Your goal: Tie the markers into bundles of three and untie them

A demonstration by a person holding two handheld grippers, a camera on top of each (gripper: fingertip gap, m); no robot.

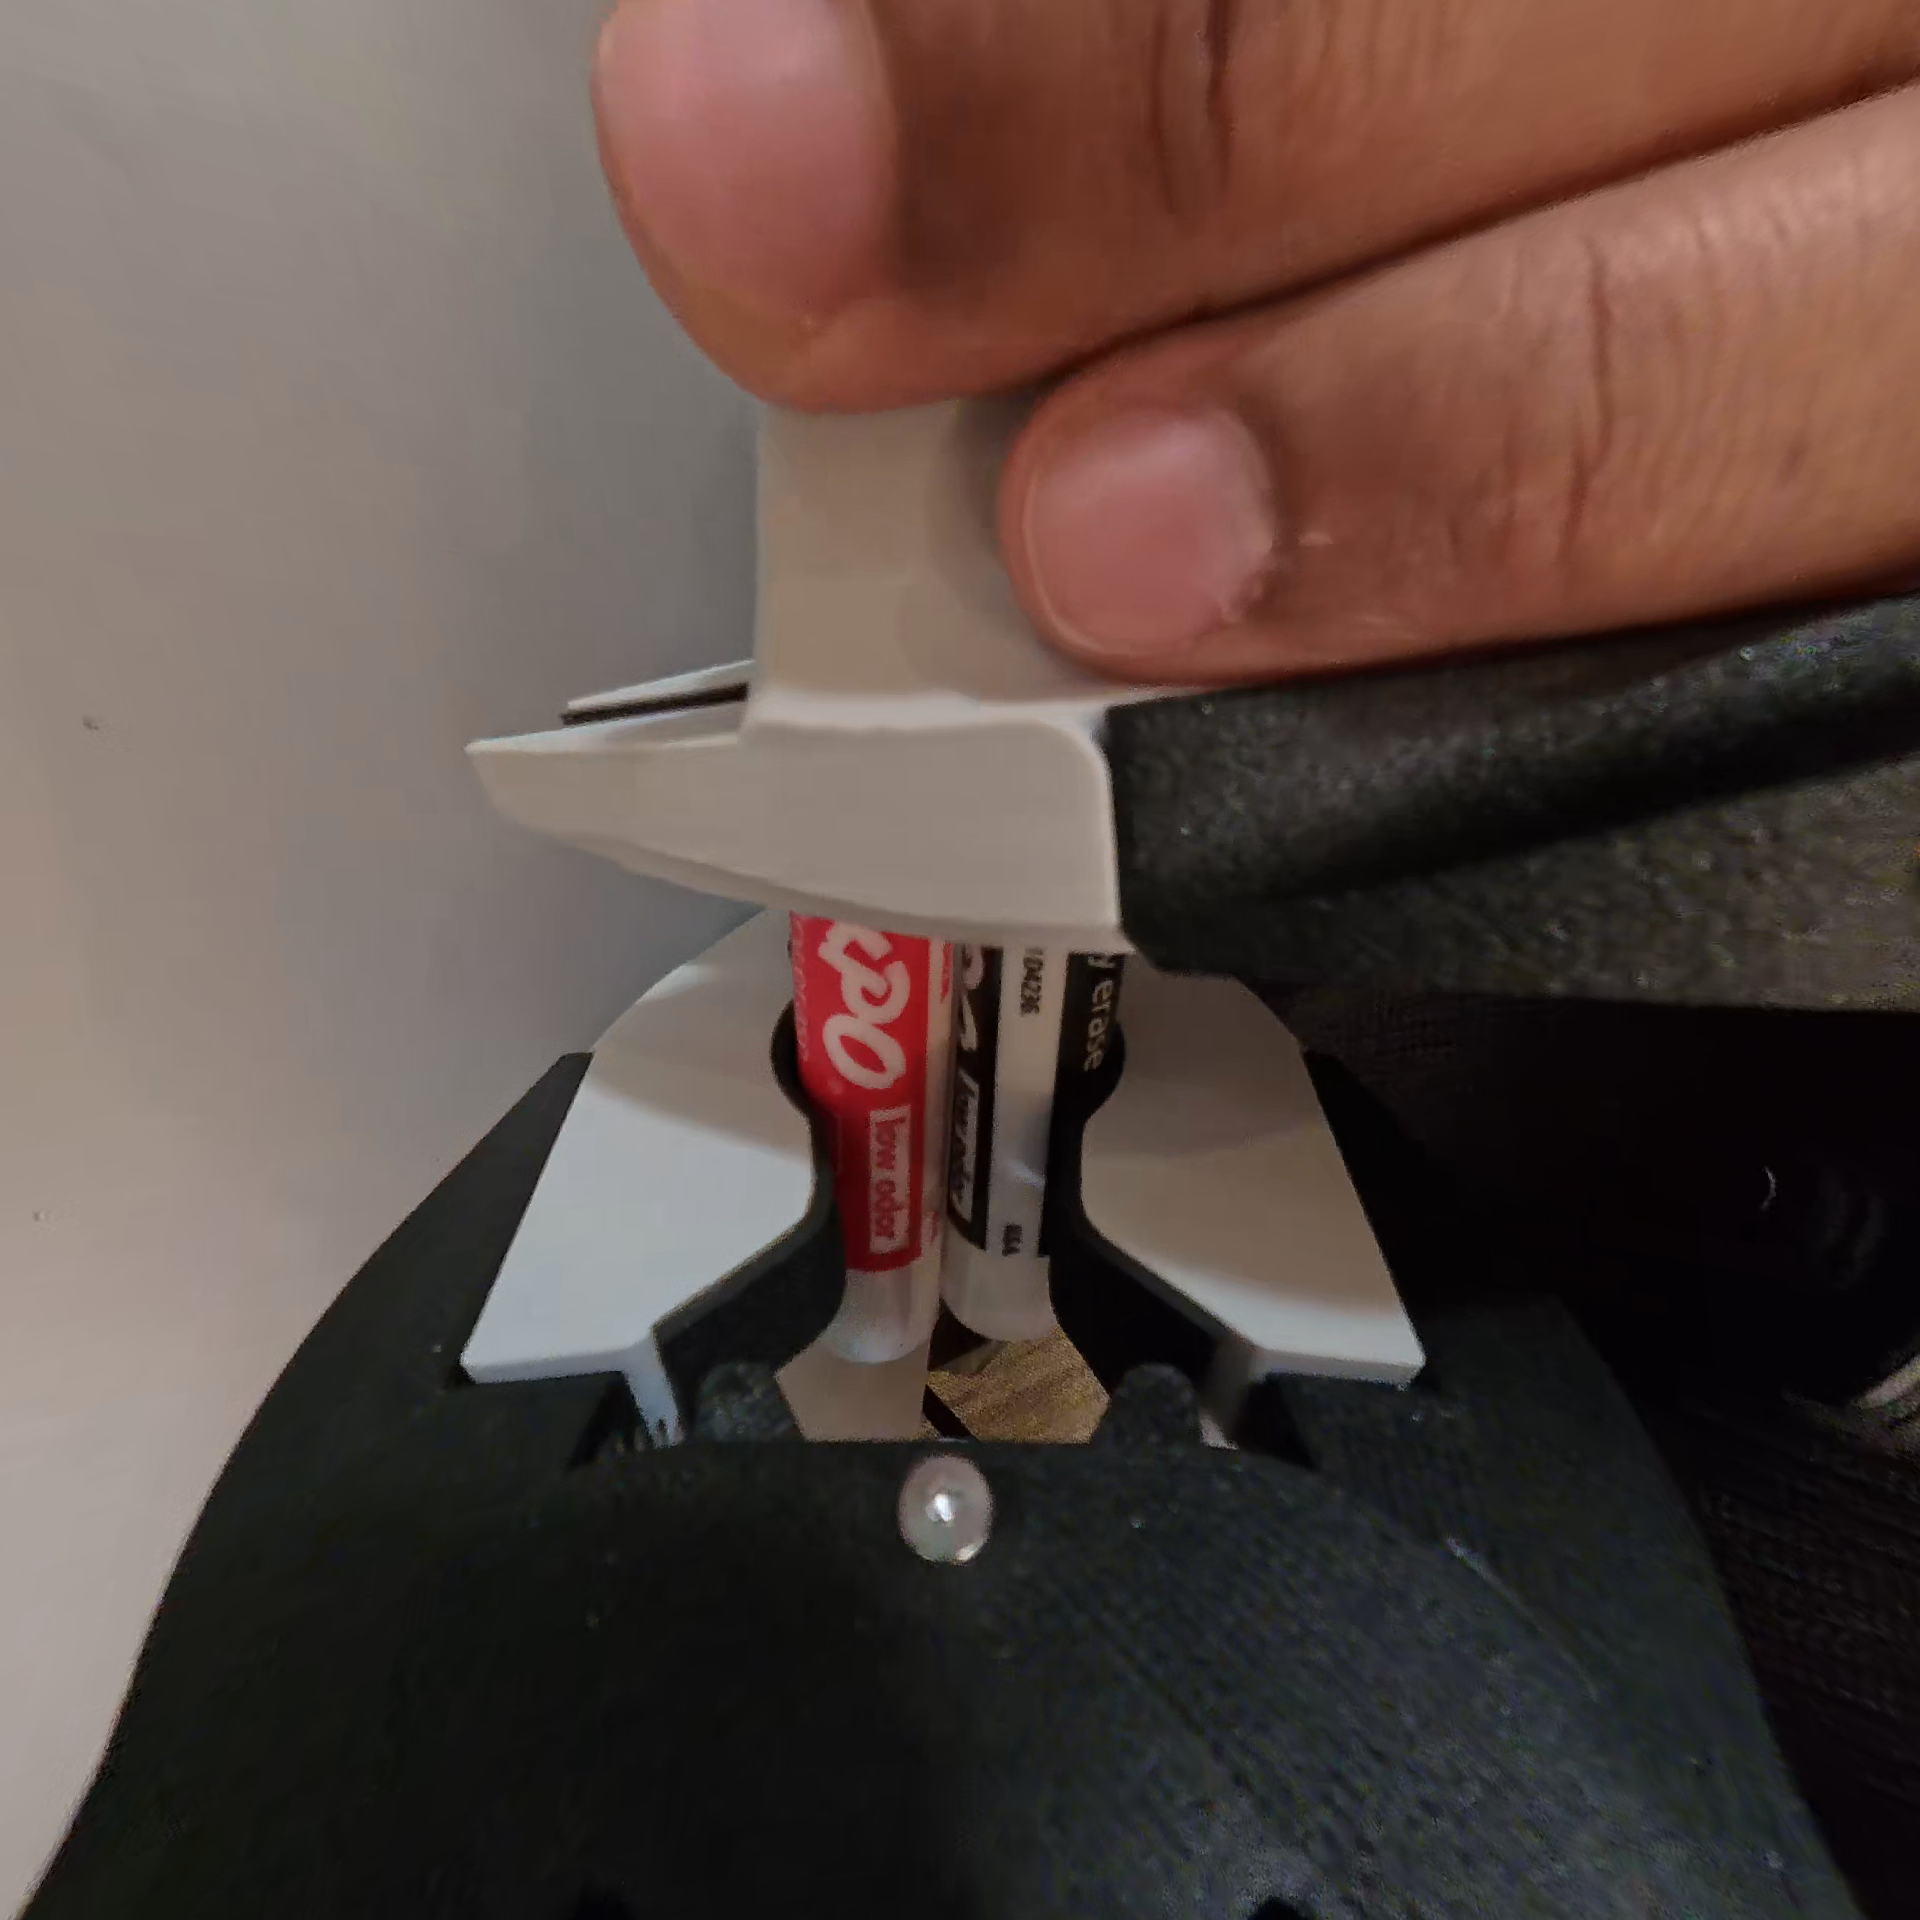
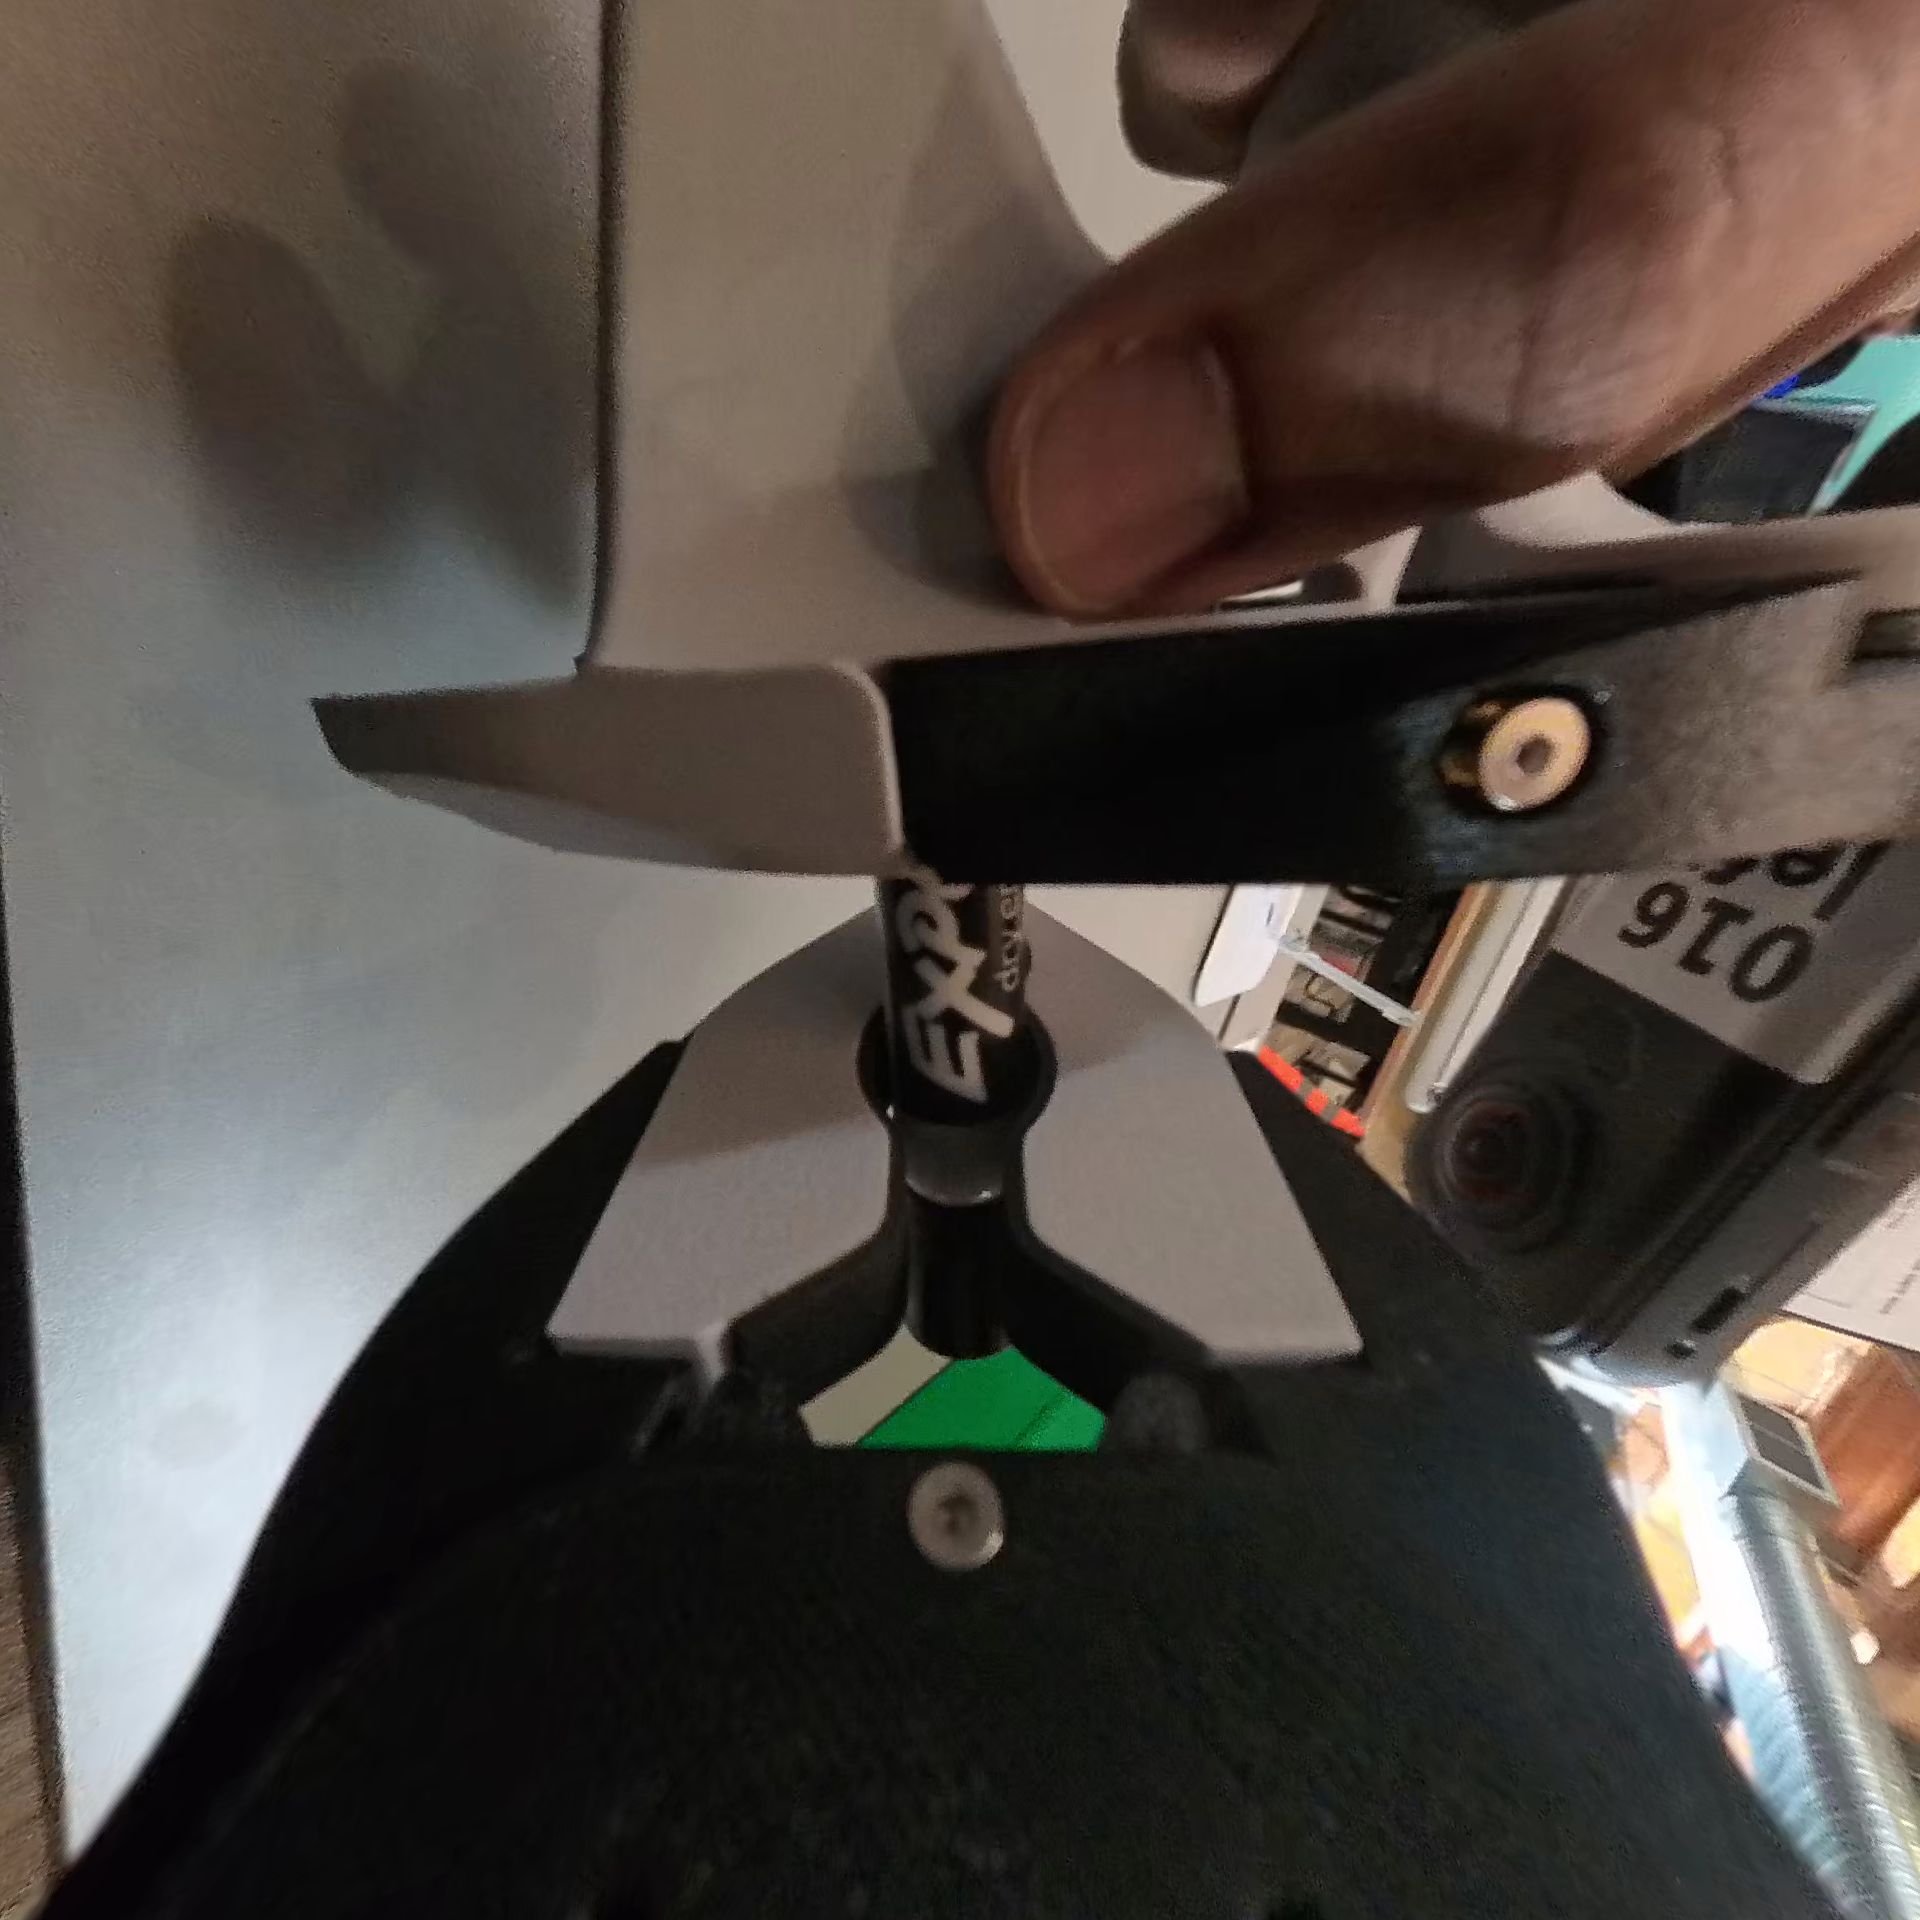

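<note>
Markers (image 1: 940, 1132), seemingly two, pinched in left claw (image 1: 940, 1164); right claw (image 2: 951, 1122) grips one.

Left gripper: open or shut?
Shut: the left gripper clamps a red marker and a black-and-white marker side by side.

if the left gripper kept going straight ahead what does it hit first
Probably the other gripper's grey finger lying across just ahead, over the red marker and black marker that the left gripper holds; depth is unclear.

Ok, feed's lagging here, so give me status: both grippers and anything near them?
Left gripper shut on red marker and black marker. Right gripper shut on black pen. Hand on other gripper, close ahead.
</note>
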